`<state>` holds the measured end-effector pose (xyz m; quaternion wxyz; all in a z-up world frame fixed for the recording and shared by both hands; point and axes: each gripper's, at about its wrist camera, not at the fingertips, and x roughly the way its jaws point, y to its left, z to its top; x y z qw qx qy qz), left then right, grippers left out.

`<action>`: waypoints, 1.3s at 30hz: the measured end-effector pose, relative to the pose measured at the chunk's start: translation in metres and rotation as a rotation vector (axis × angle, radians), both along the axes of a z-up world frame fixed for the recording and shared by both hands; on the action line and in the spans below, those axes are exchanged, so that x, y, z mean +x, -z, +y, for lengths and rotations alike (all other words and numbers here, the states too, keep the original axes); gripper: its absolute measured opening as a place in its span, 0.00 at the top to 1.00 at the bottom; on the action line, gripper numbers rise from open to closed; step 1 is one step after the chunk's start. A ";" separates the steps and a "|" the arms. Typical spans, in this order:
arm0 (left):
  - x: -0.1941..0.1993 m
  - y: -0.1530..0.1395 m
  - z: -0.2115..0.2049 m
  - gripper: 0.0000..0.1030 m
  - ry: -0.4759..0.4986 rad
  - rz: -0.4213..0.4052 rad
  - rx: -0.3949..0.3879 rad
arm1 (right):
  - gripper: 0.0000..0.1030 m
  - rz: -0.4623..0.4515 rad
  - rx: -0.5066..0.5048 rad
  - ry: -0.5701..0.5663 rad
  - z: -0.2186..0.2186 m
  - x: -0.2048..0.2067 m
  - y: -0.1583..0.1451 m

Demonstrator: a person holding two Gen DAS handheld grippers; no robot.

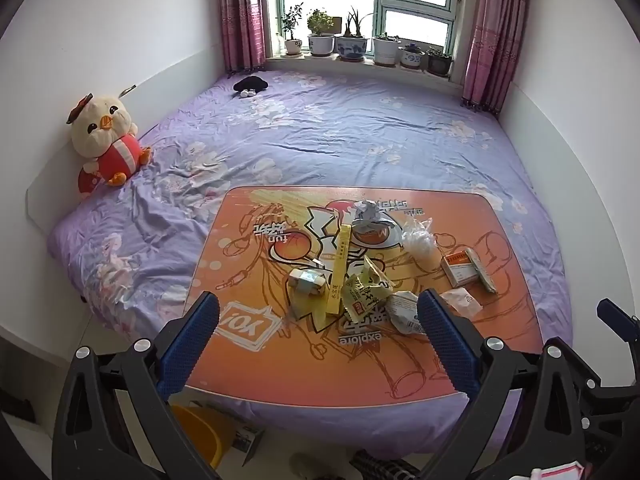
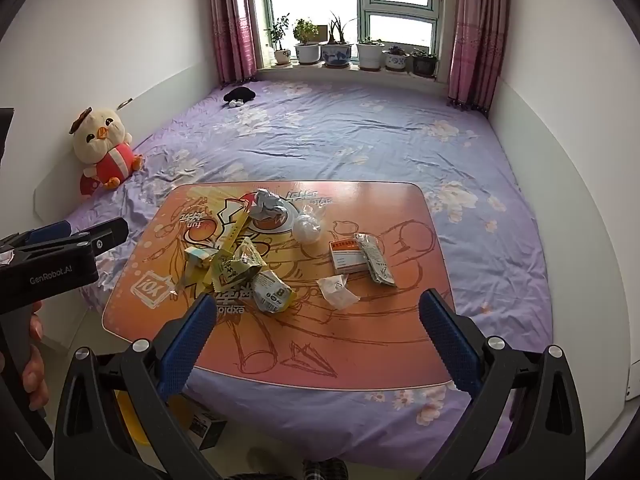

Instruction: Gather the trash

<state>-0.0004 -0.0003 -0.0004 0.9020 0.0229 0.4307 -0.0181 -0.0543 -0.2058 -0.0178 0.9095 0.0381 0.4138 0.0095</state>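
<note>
Both tilted steeply down over the counter (image 2: 360,344) (orange, on a bed): left claw (image 1: 318,316) and right claw (image 2: 318,314) spread wide, empty, above scattered wrappers (image 2: 236,268).

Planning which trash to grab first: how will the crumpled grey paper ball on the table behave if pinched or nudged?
The paper ball looks loosely crumpled, so it is probably very light and will squash between the pads. Its lumpy, rounded shape may roll a little or skid on the smooth table if pushed.

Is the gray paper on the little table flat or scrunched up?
Scrunched up. The gray paper sits as a crinkled ball with folds and ridges on the orange table.
</note>
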 end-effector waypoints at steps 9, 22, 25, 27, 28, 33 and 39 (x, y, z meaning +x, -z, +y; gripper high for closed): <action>0.005 0.001 0.005 0.05 -0.007 0.035 -0.008 | 0.03 0.026 0.010 -0.006 -0.001 0.005 0.004; 0.004 0.005 0.003 0.05 -0.007 0.031 0.006 | 0.03 0.027 0.013 -0.005 0.001 0.005 0.007; 0.004 0.005 0.003 0.05 -0.008 0.036 0.005 | 0.03 0.025 0.012 -0.006 0.001 0.004 0.010; 0.003 0.005 0.004 0.05 -0.009 0.036 0.006 | 0.03 0.025 0.010 -0.007 0.001 0.004 0.010; 0.003 0.005 0.004 0.05 -0.009 0.037 0.006 | 0.03 0.026 0.011 -0.008 0.000 0.004 0.010; 0.003 0.005 0.004 0.05 -0.009 0.035 0.008 | 0.03 0.027 0.012 -0.010 0.000 0.004 0.011; 0.002 0.005 0.004 0.05 -0.007 0.032 0.007 | 0.03 0.027 0.014 -0.008 0.000 0.004 0.011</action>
